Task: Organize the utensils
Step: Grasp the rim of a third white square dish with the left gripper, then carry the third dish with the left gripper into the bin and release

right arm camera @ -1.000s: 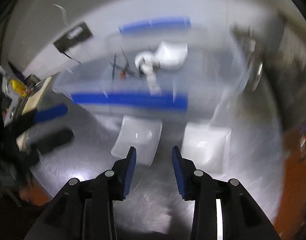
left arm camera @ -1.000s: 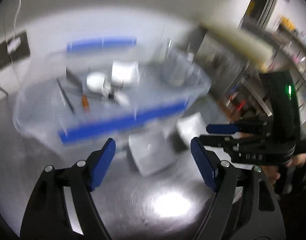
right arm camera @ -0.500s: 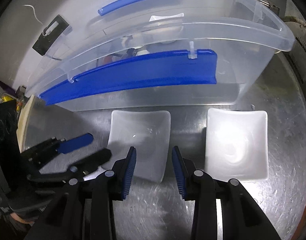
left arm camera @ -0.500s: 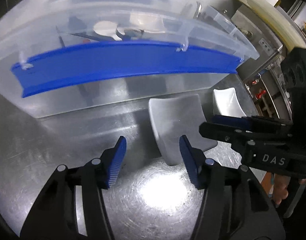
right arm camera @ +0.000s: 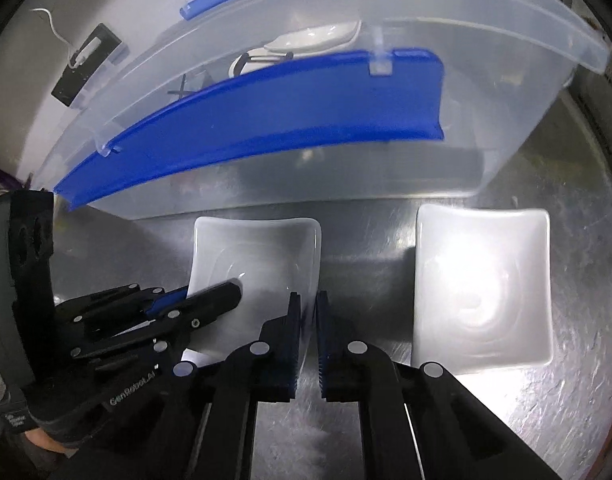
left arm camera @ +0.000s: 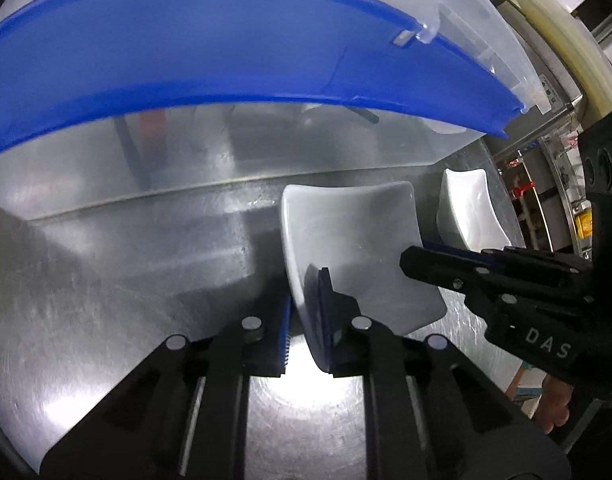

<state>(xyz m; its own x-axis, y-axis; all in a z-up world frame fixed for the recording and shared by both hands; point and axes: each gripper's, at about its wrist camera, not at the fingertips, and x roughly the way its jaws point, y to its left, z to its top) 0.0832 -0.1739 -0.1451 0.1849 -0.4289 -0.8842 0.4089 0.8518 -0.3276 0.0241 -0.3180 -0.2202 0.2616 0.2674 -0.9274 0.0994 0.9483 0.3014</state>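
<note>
A white square dish point(left arm camera: 353, 240) point(right arm camera: 258, 252) lies on the steel table in front of the bin. My left gripper point(left arm camera: 306, 288) point(right arm camera: 222, 292) has the dish's left rim between its blue pads, and its jaws are closing onto that rim. My right gripper point(right arm camera: 307, 300) point(left arm camera: 413, 256) is shut on the right rim of the same dish. A second white square dish point(right arm camera: 481, 280) point(left arm camera: 465, 208) sits flat just to the right, untouched. White spoons point(right arm camera: 317, 38) and dark utensils lie inside the bin, partly hidden by its blue handle.
A big clear plastic bin point(right arm camera: 505, 92) point(left arm camera: 457, 12) with blue handles stands right behind the dishes. The steel table point(right arm camera: 565, 400) point(left arm camera: 106, 280) is bare in front. Shelving and a cream board stand at the right in the left wrist view.
Both grippers came down toward the left dish and closed, each now astride one of its rims. The bin fills more of both views.
</note>
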